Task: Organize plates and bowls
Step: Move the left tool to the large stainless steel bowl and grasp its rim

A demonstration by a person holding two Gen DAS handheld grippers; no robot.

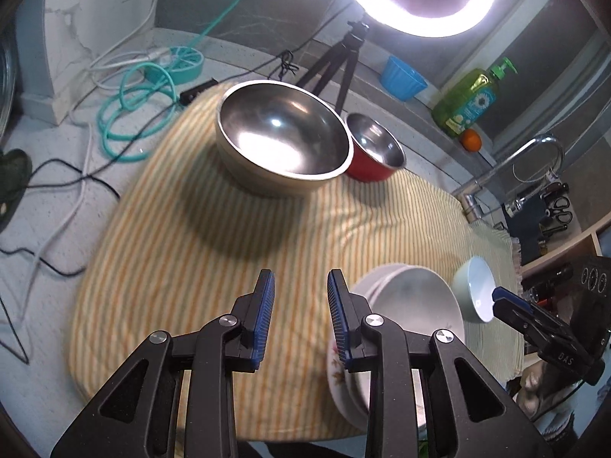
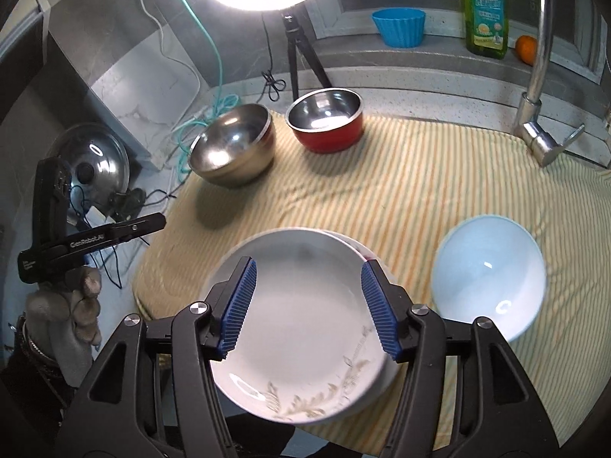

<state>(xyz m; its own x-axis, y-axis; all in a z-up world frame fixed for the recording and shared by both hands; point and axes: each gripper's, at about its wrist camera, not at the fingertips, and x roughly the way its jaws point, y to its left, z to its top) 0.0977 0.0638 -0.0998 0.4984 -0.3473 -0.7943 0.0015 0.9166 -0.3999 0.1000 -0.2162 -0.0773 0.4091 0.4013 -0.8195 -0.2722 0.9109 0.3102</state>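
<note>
On a yellow striped cloth (image 1: 183, 252) lies a stack of white plates (image 2: 301, 305) with a leaf pattern, and a pale bowl (image 2: 488, 271) sits just right of it. At the cloth's far side a large steel bowl (image 1: 282, 137) stands beside a smaller red bowl (image 1: 376, 149) with a steel inside. My right gripper (image 2: 309, 263) hovers open over the plate stack, with nothing pressed between its blue pads. My left gripper (image 1: 300, 278) is open and empty over bare cloth, left of the plates (image 1: 412, 305). In the left wrist view the right gripper's tip (image 1: 504, 297) shows by the pale bowl (image 1: 477, 290).
A ring light on a tripod (image 2: 296, 53) stands behind the bowls. On the back ledge are a blue cup (image 2: 399, 26), a green soap bottle (image 2: 485, 11) and an orange (image 2: 527, 49). A faucet (image 2: 538, 76) rises at the right; cables (image 1: 130, 114) and a pot lid (image 2: 91, 164) lie left.
</note>
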